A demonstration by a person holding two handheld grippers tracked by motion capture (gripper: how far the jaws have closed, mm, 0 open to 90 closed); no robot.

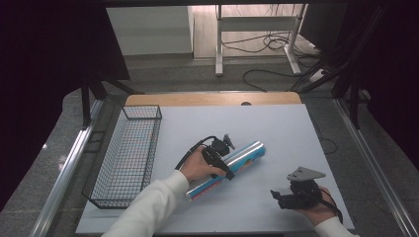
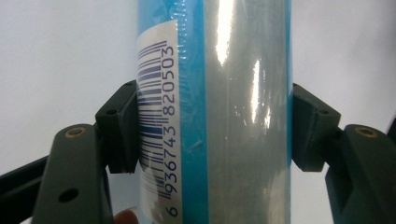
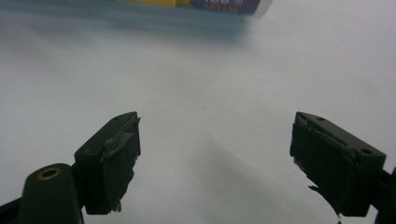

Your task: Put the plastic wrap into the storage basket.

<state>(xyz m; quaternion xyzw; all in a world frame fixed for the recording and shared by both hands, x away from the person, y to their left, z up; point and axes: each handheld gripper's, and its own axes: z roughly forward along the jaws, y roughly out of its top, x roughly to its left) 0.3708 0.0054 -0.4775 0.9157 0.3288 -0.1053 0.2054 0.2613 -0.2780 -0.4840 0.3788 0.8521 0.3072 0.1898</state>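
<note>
A white table (image 1: 276, 128) is filling most of the high view, with a wire basket (image 1: 126, 155) lying empty along its left edge. Near the middle a shiny roll (image 1: 232, 165) of wrapped film is lying on its side, its long axis running from the near left up toward the far right.

The left gripper (image 1: 220, 160) is sitting across that roll about midway along it, and in the left gripper view the two jaws are pressing flat against opposite sides of the roll (image 2: 215, 112), pinching it square to its axis. The right gripper (image 1: 284, 197) is resting low near the table's front right, well apart from the roll; in its own view the jaws are standing spread wide over bare table, with the roll's end (image 3: 205, 5) lying far ahead of them. So the left hand is the one placed to lift, and the basket is lying to its left, probably where the roll is going.

A white barcode label is running along the roll's blue stripe, reading 6 936743 820503. The print at the roll's end is too blurred to read.
</note>
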